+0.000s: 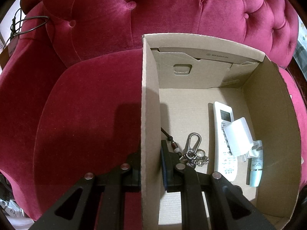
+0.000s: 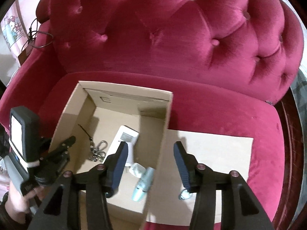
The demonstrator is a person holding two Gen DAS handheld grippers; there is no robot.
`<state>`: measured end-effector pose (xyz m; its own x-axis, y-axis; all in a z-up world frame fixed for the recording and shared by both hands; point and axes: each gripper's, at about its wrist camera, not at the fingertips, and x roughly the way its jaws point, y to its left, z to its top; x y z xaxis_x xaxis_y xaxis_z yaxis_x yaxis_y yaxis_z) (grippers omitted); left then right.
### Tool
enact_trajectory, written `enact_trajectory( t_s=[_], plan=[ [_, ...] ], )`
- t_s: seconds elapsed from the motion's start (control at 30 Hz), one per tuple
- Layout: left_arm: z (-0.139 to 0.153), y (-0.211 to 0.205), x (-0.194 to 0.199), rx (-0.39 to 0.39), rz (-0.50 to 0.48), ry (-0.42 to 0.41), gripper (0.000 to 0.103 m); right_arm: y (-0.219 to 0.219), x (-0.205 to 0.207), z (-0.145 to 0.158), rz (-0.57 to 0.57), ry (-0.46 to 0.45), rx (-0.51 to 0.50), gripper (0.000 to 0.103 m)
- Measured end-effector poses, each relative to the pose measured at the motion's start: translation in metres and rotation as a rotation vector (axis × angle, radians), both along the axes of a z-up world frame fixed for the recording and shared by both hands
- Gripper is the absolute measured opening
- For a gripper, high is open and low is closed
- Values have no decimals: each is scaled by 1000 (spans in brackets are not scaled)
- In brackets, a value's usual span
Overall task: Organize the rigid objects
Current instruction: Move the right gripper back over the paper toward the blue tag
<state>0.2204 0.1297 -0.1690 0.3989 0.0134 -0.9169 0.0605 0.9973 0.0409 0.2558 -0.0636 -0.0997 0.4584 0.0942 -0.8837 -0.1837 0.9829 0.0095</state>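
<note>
An open cardboard box (image 1: 278,115) sits on a red velvet sofa. My left gripper (image 1: 150,153) is shut on the box's left wall, one finger outside and one inside. On the box floor lie a white remote (image 1: 226,161), a white charger plug (image 1: 238,136) resting on it, a pale blue tube (image 1: 256,170) and a key ring with a carabiner (image 1: 193,149). My right gripper (image 2: 150,163) hangs open above the box's right wall (image 2: 165,115) and holds nothing. Below it lie the tube (image 2: 144,184), the plug (image 2: 136,169), the remote (image 2: 126,136) and the keys (image 2: 97,151).
A flat cardboard flap (image 2: 220,153) lies on the seat to the right of the box, with a small shiny object (image 2: 185,194) on it. A hand (image 2: 17,201) holds my left gripper (image 2: 65,143) at the box's left wall. A cable (image 1: 28,25) hangs over the sofa's left arm.
</note>
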Motion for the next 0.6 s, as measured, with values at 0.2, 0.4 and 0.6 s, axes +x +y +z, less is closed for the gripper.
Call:
enact_trajectory(
  t_s=[0.2,0.4,0.6],
  plan=[
    [0,0,0,1,0,0,16,-26,-11,-1,-29,0,-21,71],
    [0,1,0,1,-1,0,16,-46,-22,-8,-58,-3,-24,87],
    [0,1,0,0,0,0,16,-65,-31,-21,-69,3,-14,101]
  ],
)
